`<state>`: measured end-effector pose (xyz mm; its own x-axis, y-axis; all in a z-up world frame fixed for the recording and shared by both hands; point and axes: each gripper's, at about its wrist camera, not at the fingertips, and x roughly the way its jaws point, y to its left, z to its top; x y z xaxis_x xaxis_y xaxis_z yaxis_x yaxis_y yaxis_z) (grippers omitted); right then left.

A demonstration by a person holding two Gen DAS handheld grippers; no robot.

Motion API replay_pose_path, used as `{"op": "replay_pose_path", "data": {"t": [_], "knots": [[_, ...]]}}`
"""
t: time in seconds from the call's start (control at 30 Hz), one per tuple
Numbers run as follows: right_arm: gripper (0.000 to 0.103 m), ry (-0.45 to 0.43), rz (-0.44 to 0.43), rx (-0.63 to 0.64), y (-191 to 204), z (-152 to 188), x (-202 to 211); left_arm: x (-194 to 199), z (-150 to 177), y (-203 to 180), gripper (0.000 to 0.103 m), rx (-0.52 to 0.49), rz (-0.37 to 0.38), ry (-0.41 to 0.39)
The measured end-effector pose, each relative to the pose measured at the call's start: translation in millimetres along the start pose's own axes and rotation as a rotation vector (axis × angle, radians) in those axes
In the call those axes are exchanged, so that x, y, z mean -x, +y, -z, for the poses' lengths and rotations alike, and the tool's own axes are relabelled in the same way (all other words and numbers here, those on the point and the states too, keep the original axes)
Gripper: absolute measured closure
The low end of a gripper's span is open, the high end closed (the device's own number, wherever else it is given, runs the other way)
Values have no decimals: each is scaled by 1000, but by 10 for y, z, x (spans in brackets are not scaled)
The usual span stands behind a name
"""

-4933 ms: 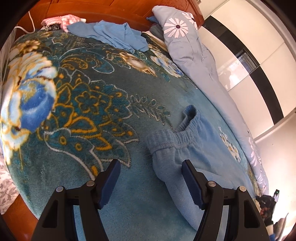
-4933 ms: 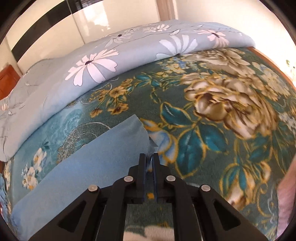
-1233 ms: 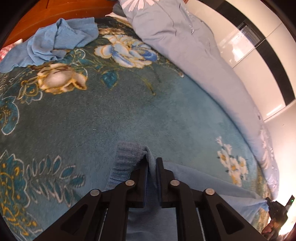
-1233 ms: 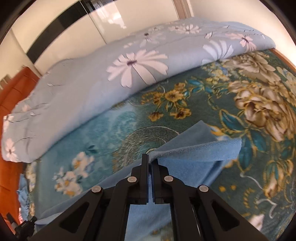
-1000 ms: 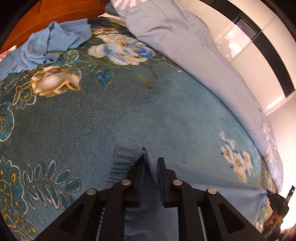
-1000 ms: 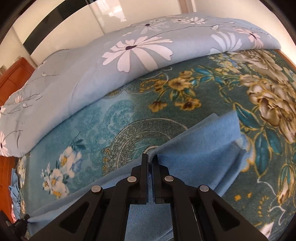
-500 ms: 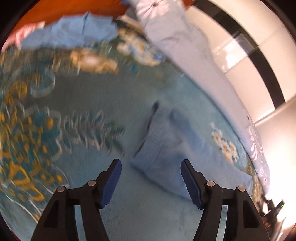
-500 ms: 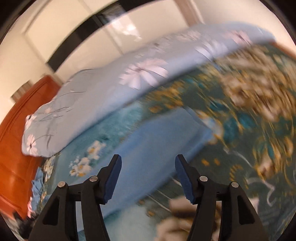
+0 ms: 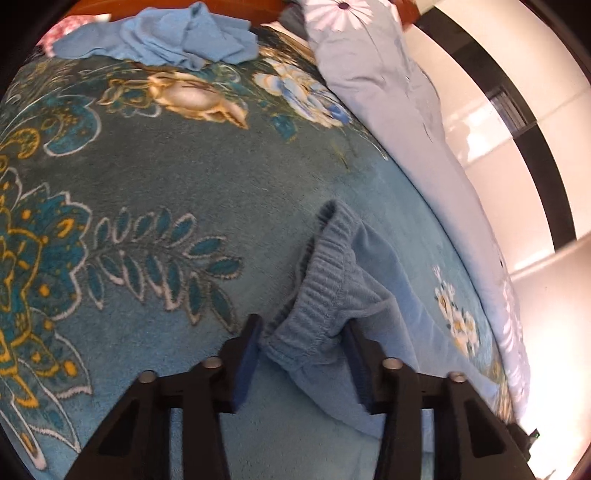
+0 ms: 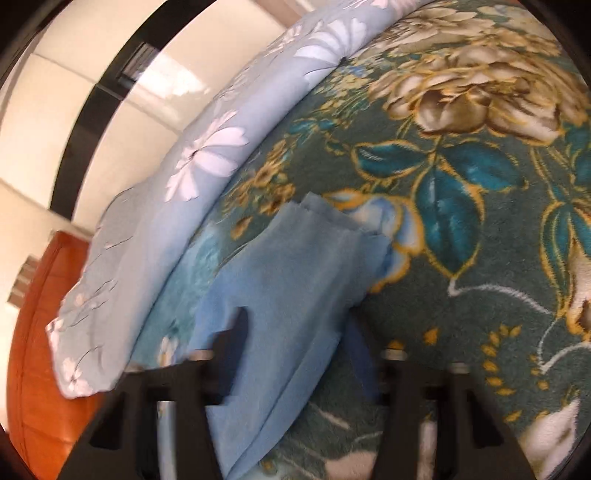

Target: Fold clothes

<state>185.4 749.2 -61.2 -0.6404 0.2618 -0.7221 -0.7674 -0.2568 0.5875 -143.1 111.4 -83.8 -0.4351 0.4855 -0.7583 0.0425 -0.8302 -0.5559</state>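
So the blue pants [image 9: 354, 280] are lying flat on the bed's floral blanket [image 9: 155, 206], stretched out long — ribbed waistband [image 9: 325, 273] at one end, leg hems [image 10: 332, 229] at the other, with the light blue quilt [image 10: 207, 155] bunched along the far side. That long axis runs pretty much straight from one tool to the other, which is the thing that matters for the next fold.

Left tool [image 9: 301, 350] has its jaws apart and sits right at the waistband end, the corner of the band lying between the two fingers but not pinched. Right tool [image 10: 295, 339] is also spread wide, hovering over the leg fabric just short of the hems — a bit blurry, but nothing's gripped.

My guess: each end belongs to the tool already beside it, so a lengthwise fold means carrying one end along that axis toward the other. A crumpled blue garment [image 9: 177, 40] waits up near the wooden headboard [image 9: 184, 7], well apart from all this.
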Motion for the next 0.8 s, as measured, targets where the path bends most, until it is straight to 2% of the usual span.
{"op": "replay_pose_path", "data": {"t": [0.03, 0.07, 0.13, 0.2, 0.3, 0.47, 0.63, 0.8], "knots": [[97, 7, 28, -3, 3, -9, -17, 12, -8, 17, 70, 9, 0, -7], [97, 13, 50, -6, 5, -16, -28, 23, -20, 34, 73, 18, 2, -13], [97, 2, 42, 12, 40, -12, 34, 83, -60, 73, 77, 44, 36, -28], [98, -19, 30, 54, 109, 13, 139, 163, -99, 96, 78, 59, 67, -41], [98, -41, -7, 141, 251, 66, 394, 328, -171, 90, 79, 45, 73, -64], [98, -25, -105, 264, 260, 417, 937, 692, -267, 272, 79, 10, 63, -103], [98, 35, -147, 295, -114, 946, 1308, 924, -189, 636, 79, -35, 0, -78], [98, 144, -115, 164, -697, 1298, 1244, 853, -69, 984, 79, 10, -5, -8]]}}
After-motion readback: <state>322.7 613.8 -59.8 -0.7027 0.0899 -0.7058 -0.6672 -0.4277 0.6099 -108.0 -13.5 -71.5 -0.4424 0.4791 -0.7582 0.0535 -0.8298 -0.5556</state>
